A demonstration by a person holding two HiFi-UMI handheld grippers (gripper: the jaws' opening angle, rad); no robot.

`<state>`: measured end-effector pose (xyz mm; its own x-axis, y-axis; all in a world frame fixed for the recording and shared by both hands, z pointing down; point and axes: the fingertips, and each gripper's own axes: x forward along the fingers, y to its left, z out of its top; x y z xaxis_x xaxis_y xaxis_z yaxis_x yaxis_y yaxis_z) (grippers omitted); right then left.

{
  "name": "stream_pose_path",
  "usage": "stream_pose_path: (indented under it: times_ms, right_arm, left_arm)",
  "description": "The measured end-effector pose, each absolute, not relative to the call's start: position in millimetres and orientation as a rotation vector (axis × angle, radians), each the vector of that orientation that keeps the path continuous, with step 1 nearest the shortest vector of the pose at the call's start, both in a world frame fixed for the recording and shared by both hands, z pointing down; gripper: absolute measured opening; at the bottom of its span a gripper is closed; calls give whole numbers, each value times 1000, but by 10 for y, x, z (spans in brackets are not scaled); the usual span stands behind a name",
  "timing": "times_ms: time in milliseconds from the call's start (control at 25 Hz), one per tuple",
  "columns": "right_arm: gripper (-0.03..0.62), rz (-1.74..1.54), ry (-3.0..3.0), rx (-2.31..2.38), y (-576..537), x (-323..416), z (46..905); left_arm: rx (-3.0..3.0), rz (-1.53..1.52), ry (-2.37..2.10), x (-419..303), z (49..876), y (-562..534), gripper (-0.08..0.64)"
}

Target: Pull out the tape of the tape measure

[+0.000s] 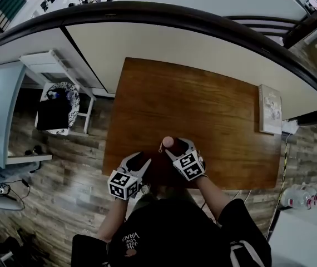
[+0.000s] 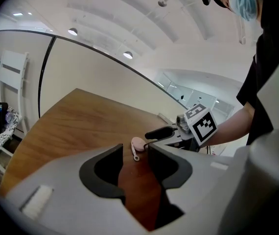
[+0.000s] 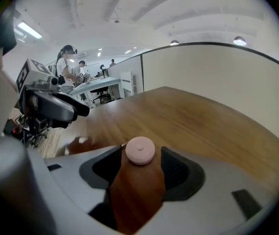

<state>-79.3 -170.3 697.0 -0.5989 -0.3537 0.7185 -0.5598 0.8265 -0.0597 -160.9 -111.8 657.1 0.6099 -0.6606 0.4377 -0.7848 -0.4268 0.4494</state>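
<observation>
A small round pink tape measure (image 1: 168,142) lies on the wooden table (image 1: 203,104) near its front edge, with its pull tab and ring (image 1: 161,147) pointing left. In the right gripper view the pink case (image 3: 140,151) sits at the tips of my right gripper (image 3: 140,154), which is open, its pads not pressing the case. My left gripper (image 2: 134,152) is open with only bare table between its jaws. The tape measure (image 2: 138,143) and its tab (image 2: 135,153) lie just ahead of it. In the head view the left gripper (image 1: 142,163) is a little left of the right gripper (image 1: 176,146).
A white booklet (image 1: 270,109) lies at the table's right edge. A white chair with a black bag (image 1: 58,109) stands on the floor to the left. A curved partition wall (image 1: 175,43) runs behind the table. The front edge of the table is close below both grippers.
</observation>
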Motion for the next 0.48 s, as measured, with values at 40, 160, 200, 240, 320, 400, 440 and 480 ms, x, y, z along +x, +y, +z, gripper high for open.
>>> stream_pose_path:
  times_ms: [40, 160, 200, 240, 320, 400, 440, 480]
  right_arm:
    - [222, 339, -2268, 639, -1715, -806, 6974]
    - [222, 271, -2259, 571, -1746, -841, 7005]
    - [222, 256, -2257, 554, -1756, -856, 7026]
    - [222, 247, -2257, 540, -1765, -870, 7048]
    - [222, 245, -2255, 515, -1771, -894, 7092]
    - [224, 253, -2258, 497, -1772, -910, 7122]
    - [224, 255, -2263, 489, -1775, -916, 7130]
    - [224, 253, -2270, 482, -1779, -923, 7137]
  left_arm:
    - [2197, 254, -1140, -1607, 6582, -1125, 147]
    - [2174, 253, -1154, -1582, 6625, -1131, 149]
    - [2168, 255, -1156, -1570, 6641, -1129, 149]
    - [2164, 256, -1157, -1557, 6654, -1126, 150]
    - [2159, 256, -1160, -1539, 6667, -1118, 152]
    - [2152, 259, -1161, -1540, 6685, -1104, 154]
    - [2149, 260, -1161, -1546, 6695, -1097, 155]
    - [2147, 260, -1161, -1553, 6706, -1093, 156]
